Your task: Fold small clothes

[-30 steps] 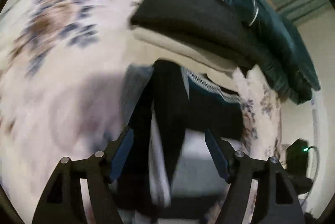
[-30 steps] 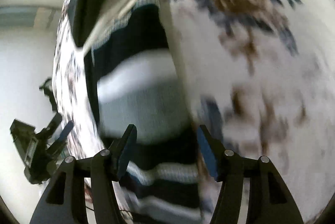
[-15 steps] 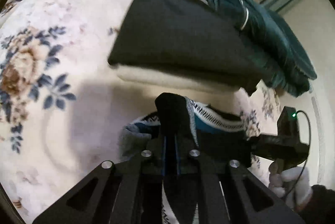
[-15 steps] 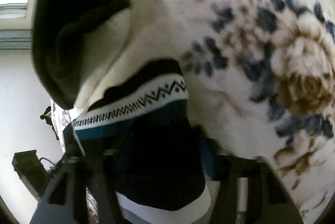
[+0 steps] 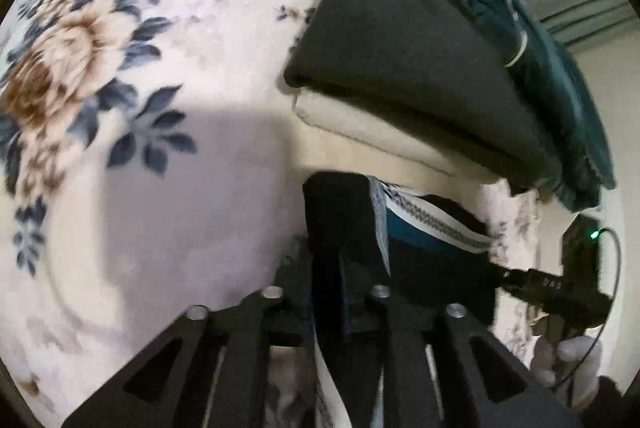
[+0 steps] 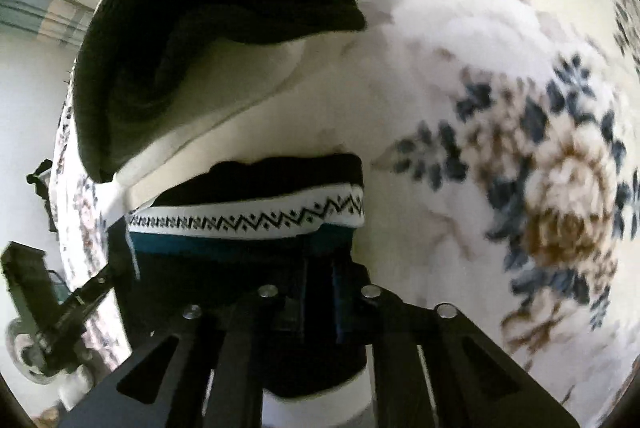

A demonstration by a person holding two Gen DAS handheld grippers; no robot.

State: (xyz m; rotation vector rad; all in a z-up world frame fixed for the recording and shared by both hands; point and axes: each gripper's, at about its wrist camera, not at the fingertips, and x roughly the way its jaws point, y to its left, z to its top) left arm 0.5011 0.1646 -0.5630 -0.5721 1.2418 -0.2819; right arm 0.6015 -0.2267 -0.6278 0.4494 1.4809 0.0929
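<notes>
A small knit garment (image 6: pixel 248 220), black with a white zigzag band and a teal stripe, is held up over the floral blanket (image 6: pixel 500 108). My right gripper (image 6: pixel 320 292) is shut on its right edge. My left gripper (image 5: pixel 332 292) is shut on its other edge, where the black fabric (image 5: pixel 340 220) bunches over the fingers. The garment's striped band also shows in the left wrist view (image 5: pixel 436 224). Each gripper appears in the other's view, the right one (image 5: pixel 560 288) and the left one (image 6: pixel 52 312).
A stack of folded clothes lies just beyond the garment: a dark grey piece (image 5: pixel 400 40) on a cream piece (image 5: pixel 380 136), with a teal garment (image 5: pixel 560 68) behind. The same stack shows in the right wrist view (image 6: pixel 192 28). The floral blanket spreads around it.
Both grippers went from open to shut on the garment's edges. The garment has been lifted and carried toward the folded stack.
</notes>
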